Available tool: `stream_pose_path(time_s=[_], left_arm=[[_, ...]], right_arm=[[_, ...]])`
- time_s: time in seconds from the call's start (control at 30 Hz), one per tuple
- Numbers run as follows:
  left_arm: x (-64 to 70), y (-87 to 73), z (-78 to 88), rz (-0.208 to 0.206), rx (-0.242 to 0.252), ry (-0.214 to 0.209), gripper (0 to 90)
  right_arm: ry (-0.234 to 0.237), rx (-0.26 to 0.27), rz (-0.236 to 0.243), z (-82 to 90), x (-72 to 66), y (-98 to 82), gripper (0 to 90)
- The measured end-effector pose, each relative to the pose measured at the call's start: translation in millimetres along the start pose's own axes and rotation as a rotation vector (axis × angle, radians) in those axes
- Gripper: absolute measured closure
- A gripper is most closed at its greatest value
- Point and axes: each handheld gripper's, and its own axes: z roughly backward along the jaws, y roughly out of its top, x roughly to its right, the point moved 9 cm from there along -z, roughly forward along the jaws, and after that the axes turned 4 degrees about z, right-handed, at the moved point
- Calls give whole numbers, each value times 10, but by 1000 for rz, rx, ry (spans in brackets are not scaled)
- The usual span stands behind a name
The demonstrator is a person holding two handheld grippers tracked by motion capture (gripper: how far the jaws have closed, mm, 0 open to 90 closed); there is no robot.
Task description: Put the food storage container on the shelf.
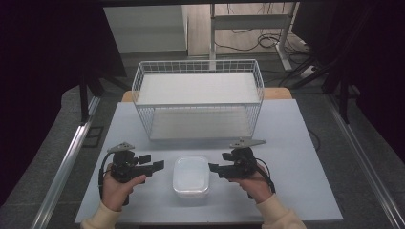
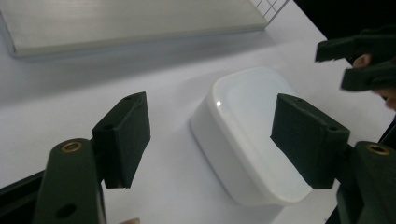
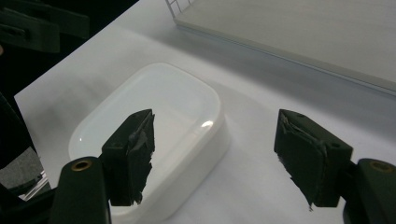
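A white rounded-rectangular container (image 1: pixel 191 176) with its lid on lies flat on the pale table near the front. My left gripper (image 1: pixel 152 162) hovers just left of it, pointing right, jaws wide open and empty. My right gripper (image 1: pixel 218 165) hovers just right of it, pointing left, also open and empty. In the left gripper view the container (image 2: pixel 252 135) lies beyond and below the spread left gripper (image 2: pixel 212 135), apart from both pads, with the right gripper (image 2: pixel 362 60) at the upper right. In the right gripper view the container (image 3: pixel 159 126) sits behind the left pad of the right gripper (image 3: pixel 217 149).
A white wire rack (image 1: pixel 198 63) with two flat shelves stands at the back middle of the table (image 1: pixel 291 157). Bare tabletop lies to either side of the hands. Dark curtains, a desk frame and cables lie on the floor beyond the table.
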Motion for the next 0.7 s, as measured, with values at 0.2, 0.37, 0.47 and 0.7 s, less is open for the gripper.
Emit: stream_pose_path(time_s=[0.2, 0.37, 0.47, 0.7], left_arm=[[65, -7, -144, 5, -52, -19, 275], [76, -111, -272, 22, -97, -41, 272], [77, -165, -270, 45, -99, -68, 274], [78, -246, -361, 53, -128, -75, 283]], right_arm=[[18, -15, -26, -66, -42, 44, 266], [33, -17, -46, -145, -82, 0, 264], [40, -5, -70, -155, -98, -20, 272], [55, -33, -116, -246, -149, -142, 291]])
